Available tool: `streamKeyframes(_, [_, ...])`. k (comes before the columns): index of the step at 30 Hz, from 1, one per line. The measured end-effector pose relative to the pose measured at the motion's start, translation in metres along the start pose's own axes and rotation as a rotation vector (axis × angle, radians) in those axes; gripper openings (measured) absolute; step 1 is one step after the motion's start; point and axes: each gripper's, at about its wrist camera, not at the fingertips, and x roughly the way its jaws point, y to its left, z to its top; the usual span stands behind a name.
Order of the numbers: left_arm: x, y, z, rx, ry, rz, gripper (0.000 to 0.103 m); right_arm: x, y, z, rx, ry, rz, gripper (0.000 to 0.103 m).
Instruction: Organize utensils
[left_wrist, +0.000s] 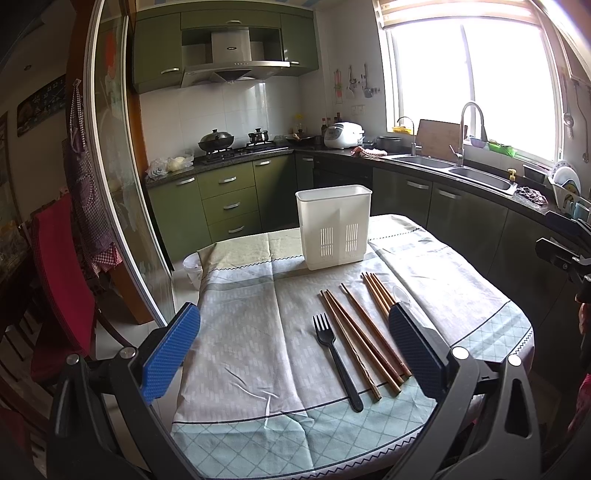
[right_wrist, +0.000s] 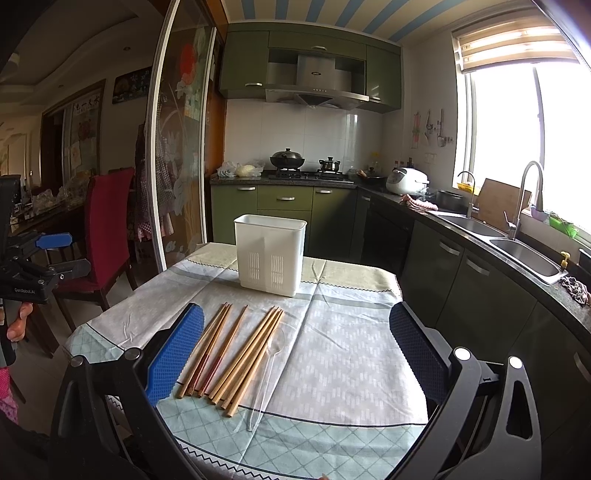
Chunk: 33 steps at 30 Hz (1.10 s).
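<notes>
Left wrist view: my left gripper (left_wrist: 293, 352) hangs above the tablecloth (left_wrist: 236, 332) with its jaws spread wide and nothing between them. Below lie one black plastic fork (left_wrist: 335, 360), the wooden chopsticks (left_wrist: 364, 341) in loose groups, and a clear plastic spoon (left_wrist: 400, 295) half hidden by the right-hand pad. The white slotted utensil holder (left_wrist: 334, 227) stands upright beyond them, apart from all. I judge the fork light and stiff, best gripped across its mid-handle.

Right wrist view: my right gripper (right_wrist: 295, 356) is likewise wide open and empty. I count about eight chopsticks (right_wrist: 236, 354), in sets of three, one and four; one clear spoon (right_wrist: 267, 373) just beside them; one holder (right_wrist: 269, 254) behind. The chopsticks look light, rigid and slippery, likely to roll; I would pinch near mid-length. The spoon seems thin and perhaps brittle. The fork is not visible here.
</notes>
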Motion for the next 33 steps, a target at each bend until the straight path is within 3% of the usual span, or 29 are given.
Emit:
streamKeyframes(20, [0.021, -0.005, 0.001, 0.002, 0.061, -0.019, 0.097, 0.024, -0.004, -0.006, 0.009, 0.072, -0.007, 0.099])
streamKeyframes(26, [0.072, -0.018, 0.005, 0.004, 0.226, -0.043, 0.097, 0.06, -0.025, -0.009, 0.075, 0.175, -0.018, 0.099])
streamKeyframes(33, [0.137, -0.038, 0.0, 0.016, 0.396, -0.03, 0.097, 0.11, -0.054, -0.015, 0.172, 0.321, 0.045, 0.099])
